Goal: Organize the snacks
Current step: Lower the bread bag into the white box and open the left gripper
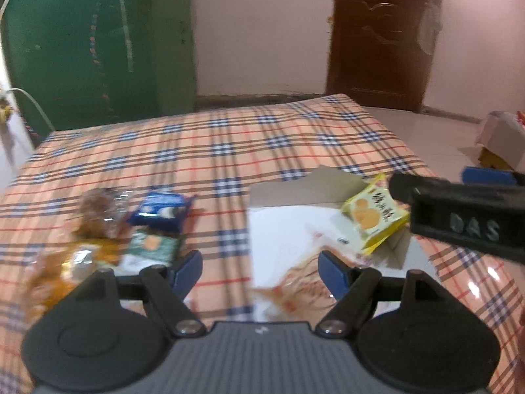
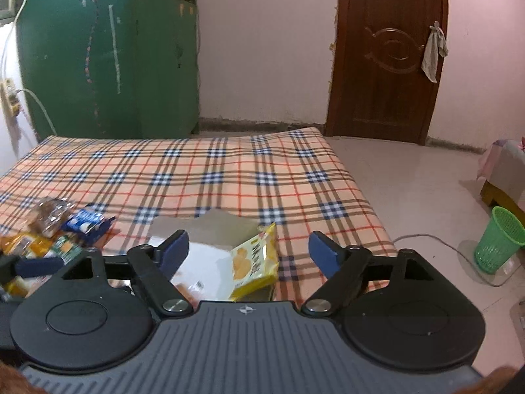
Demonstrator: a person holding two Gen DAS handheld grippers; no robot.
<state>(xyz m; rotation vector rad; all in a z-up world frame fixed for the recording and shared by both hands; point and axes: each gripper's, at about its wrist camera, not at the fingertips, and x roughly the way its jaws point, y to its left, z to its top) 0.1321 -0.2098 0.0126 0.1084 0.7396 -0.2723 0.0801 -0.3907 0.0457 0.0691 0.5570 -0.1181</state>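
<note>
Presently we find both jaws spread and grasping nothing: left hand-held gripper point(image 1: 261, 271), right hand-held gripper point(image 2: 248, 249). A yellow biscuit packet point(image 2: 252, 262) leans tilted inside the open cardboard box point(image 1: 282, 229) on the plaid bed point(image 2: 229, 170). Remaining snacks point(image 1: 131, 229) lie heaped left of the box, near the bed's front edge. Beyond them, bare bedcover runs to the far edge. A green basket point(image 2: 498, 243) stands on the floor, right.

Woven plaid cloth covers the bed point(image 2: 229, 170); matt grey cardboard box point(image 2: 210, 226); glossy yellow plastic snack packet point(image 2: 252, 259); carved, varnished wooden door point(image 2: 387, 55), upper right; green perforated plastic basket point(image 2: 497, 243); polished floor point(image 2: 410, 197).
</note>
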